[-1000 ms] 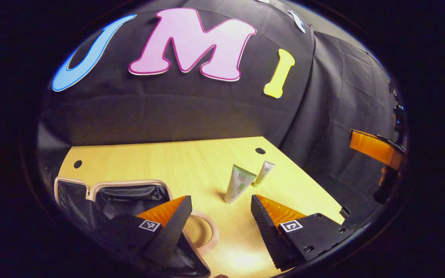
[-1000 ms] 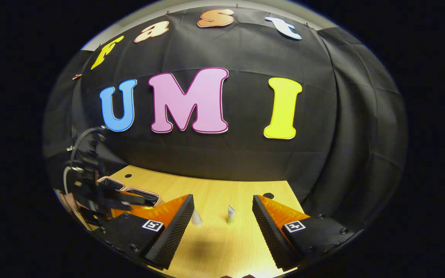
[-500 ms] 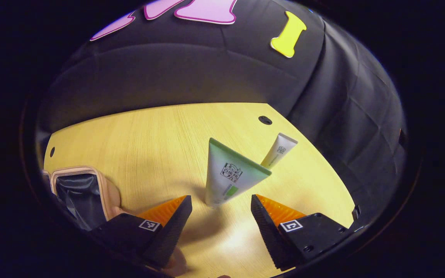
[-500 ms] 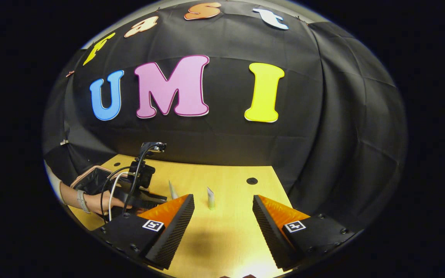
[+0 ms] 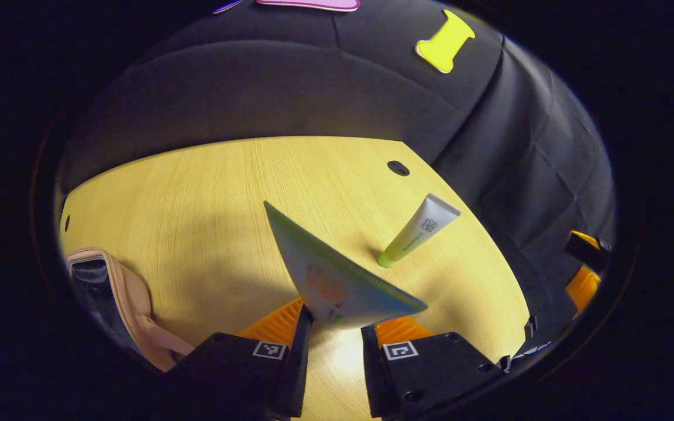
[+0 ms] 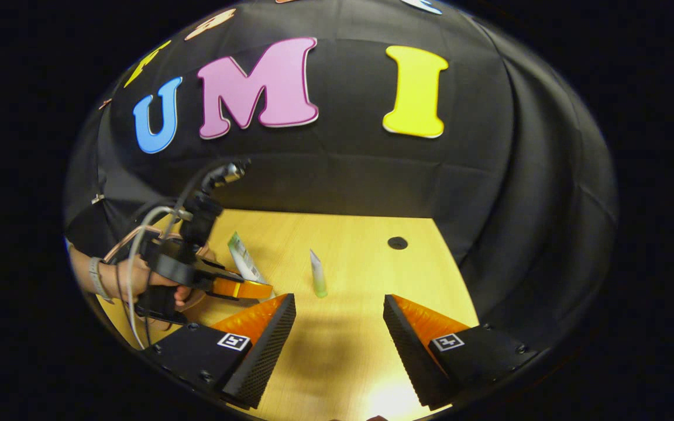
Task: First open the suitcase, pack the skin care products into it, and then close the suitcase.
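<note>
Left gripper (image 5: 333, 345): jaws closed on the big tube's (image 5: 337, 280) lower end.
Small tube (image 5: 419, 229): upright beyond the jaws, to their right, apart.
Suitcase (image 5: 132, 298): open, left of jaws.
Right gripper (image 6: 337, 345): jaws wide, empty, above the table (image 6: 348, 351).

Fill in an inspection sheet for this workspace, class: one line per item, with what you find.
Surface: pale wooden table, with round holes near its far edge.
Job's things: wide tube between the left tongs; slim tube standing on its cap, apart; open suitcase at the left edge.
Clutter: nothing seen.
Grippers: left tongs shut on the wide tube; right tongs open, holding nothing, over bare table.
Cables: cables loop from the left gripper by the person's hand.
Surroundings: black cloth wall.
</note>
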`<state>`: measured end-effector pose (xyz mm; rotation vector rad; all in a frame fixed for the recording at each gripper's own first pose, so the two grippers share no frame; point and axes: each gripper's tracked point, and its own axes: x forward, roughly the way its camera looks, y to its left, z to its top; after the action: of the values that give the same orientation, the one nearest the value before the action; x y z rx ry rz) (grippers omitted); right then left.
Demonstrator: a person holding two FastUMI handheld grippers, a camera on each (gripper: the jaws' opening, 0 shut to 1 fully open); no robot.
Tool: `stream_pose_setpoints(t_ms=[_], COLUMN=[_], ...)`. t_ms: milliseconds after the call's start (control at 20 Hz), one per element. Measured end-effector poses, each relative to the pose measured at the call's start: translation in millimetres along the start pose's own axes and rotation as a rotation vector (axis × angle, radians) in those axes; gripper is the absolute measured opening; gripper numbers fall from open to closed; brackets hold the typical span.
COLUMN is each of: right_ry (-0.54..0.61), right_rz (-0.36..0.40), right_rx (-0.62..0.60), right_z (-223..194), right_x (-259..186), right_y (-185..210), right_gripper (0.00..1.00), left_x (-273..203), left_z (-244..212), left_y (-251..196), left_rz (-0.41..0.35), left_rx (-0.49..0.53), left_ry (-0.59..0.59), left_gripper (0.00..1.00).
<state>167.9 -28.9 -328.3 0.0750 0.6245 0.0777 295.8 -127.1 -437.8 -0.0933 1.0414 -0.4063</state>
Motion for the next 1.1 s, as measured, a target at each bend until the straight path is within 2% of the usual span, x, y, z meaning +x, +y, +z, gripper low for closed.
stream_pose_setpoints(t_ms=[150, 250, 300, 450, 550, 600, 700, 750, 800, 850, 950, 1000, 1100], right_ry=[0.074, 0.097, 0.103, 0.142, 0.141, 0.141, 0.15, 0.153, 0.162, 0.181, 0.22, 0.209, 0.163], right_rz=[0.065, 0.07, 0.074, 0.069, 0.053, 0.042, 0.024, 0.022, 0.031, 0.012, 0.014, 0.027, 0.065], right_rx=[0.03, 0.055, 0.059, 0.031, 0.022, 0.026, 0.059, 0.089, 0.127, 0.147, 0.195, 0.217, 0.202], right_z=[-13, -17, -21, -37, -39, -40, -41, -41, -40, -45, -44, -35, -12], right_x=[50, 78, 90, 122, 140, 149, 166, 173, 180, 186, 188, 181, 162], right_y=[21, 29, 32, 33, 28, 25, 21, 20, 23, 24, 30, 36, 53], right_gripper=[0.96, 0.96, 0.96, 0.96, 0.96, 0.96, 0.95, 0.94, 0.88, 0.75, 0.26, 0.29, 0.28], left_x=[-40, -68, -83, -128, -155, -166, -189, -201, -211, -222, -237, -237, -235], left_z=[6, 7, 5, -1, -10, -18, -33, -40, -47, -55, -74, -81, -87], left_y=[-13, -18, -15, 0, 20, 34, 61, 70, 75, 84, 107, 116, 138], left_rz=[-0.037, -0.043, -0.038, 0.001, 0.045, 0.075, 0.133, 0.151, 0.166, 0.183, 0.231, 0.244, 0.263], left_rx=[0.004, -0.032, -0.054, -0.081, -0.089, -0.105, -0.155, -0.181, -0.201, -0.22, -0.258, -0.277, -0.291], left_ry=[-0.042, -0.076, -0.089, -0.126, -0.141, -0.138, -0.134, -0.137, -0.139, -0.137, -0.117, -0.102, -0.07], left_gripper=[0.45, 0.42, 0.45, 0.45, 0.49, 0.46, 0.49, 0.46, 0.46, 0.45, 0.46, 0.49, 0.45])
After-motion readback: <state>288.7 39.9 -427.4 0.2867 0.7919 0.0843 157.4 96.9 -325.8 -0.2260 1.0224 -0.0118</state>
